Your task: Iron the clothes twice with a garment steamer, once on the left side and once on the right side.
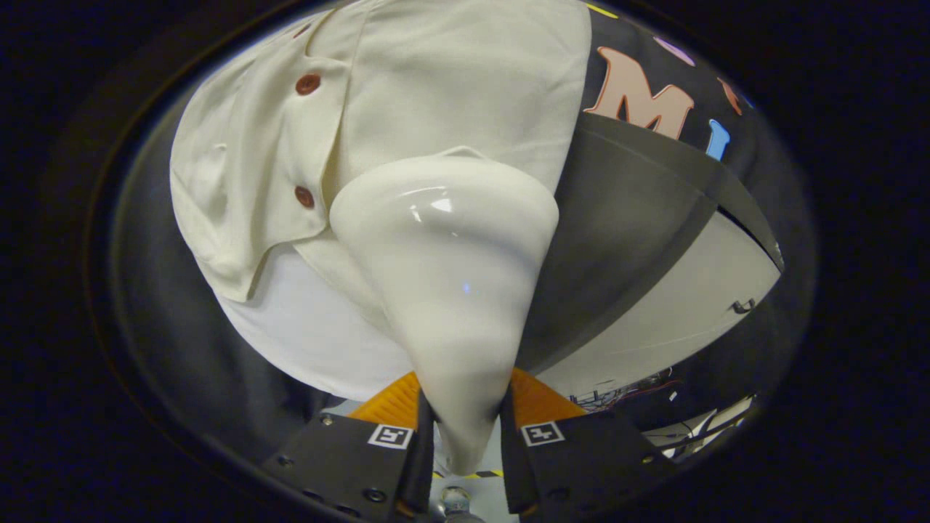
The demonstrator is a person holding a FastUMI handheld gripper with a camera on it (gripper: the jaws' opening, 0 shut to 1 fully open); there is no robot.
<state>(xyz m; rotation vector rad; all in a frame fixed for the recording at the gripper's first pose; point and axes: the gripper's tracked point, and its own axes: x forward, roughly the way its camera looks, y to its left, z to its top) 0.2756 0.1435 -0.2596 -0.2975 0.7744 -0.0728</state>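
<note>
Between the two fingers of the gripper (465,436) sits the narrow handle end of a glossy white steamer (447,283), and both fingers press against its sides, so the tool is firmly held. From that grip the steamer widens forward into a broad head, which lies against or just short of the cream shirt (450,87) hanging ahead (contact cannot be judged from this angle, since the head hides its own face).

The shirt hangs in front of the dark booth wall. Its button strip, with two brown buttons (307,83) showing, runs down the cloth to one side of the steamer head, and a flap of the front panel folds out below the lower button, over a paler white layer (312,334) underneath. The steamer head is over the panel on the far side of the buttons from that flap.

As a judgement: the steamer is already picked up and brought to the garment, so one pass is under way or about to begin. No steam is visible, and the cloth gives no sign of which side has been treated; at least the pass on the button-flap side appears left to do.
</note>
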